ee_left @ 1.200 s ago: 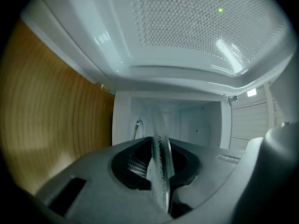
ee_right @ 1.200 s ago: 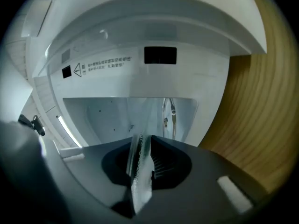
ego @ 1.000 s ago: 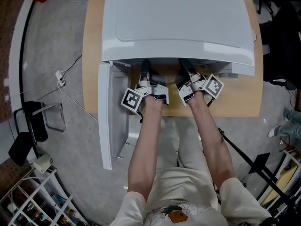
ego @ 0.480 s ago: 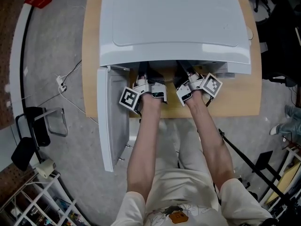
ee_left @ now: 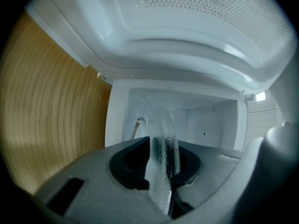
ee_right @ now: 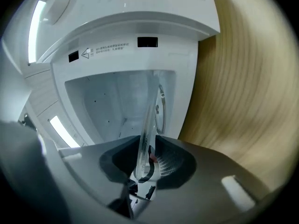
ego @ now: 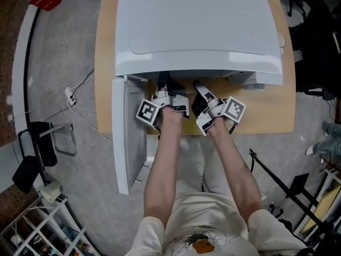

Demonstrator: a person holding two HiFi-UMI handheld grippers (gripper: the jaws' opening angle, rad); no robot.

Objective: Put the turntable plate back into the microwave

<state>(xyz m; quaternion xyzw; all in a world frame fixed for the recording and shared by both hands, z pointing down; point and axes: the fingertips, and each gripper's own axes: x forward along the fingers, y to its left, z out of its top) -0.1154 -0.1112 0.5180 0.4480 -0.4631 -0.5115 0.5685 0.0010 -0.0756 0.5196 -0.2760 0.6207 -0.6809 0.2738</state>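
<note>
The head camera looked steeply down from well above onto the microwave (ego: 197, 31) roof, the wooden table (ego: 266, 116) and the person's forearms. The cameras on the left gripper (ego: 165, 84) and right gripper (ego: 201, 88) sat close behind their jaws, facing into the open cavity (ee_left: 196, 120). Both gripper views shared that cavity and the turntable plate (ee_left: 163, 148), seen edge-on.

Microwave (ego: 197, 25) on table (ego: 266, 111), door (ego: 128, 137) at its left; left gripper (ego: 165, 88) beside right gripper (ego: 201, 91) before the cavity (ee_right: 107, 101), turntable plate (ee_left: 163, 143) in both.

Head view: microwave (ego: 197, 25) roof hides the turntable plate (ee_left: 162, 139); label print (ee_right: 105, 49) too small to read.
</note>
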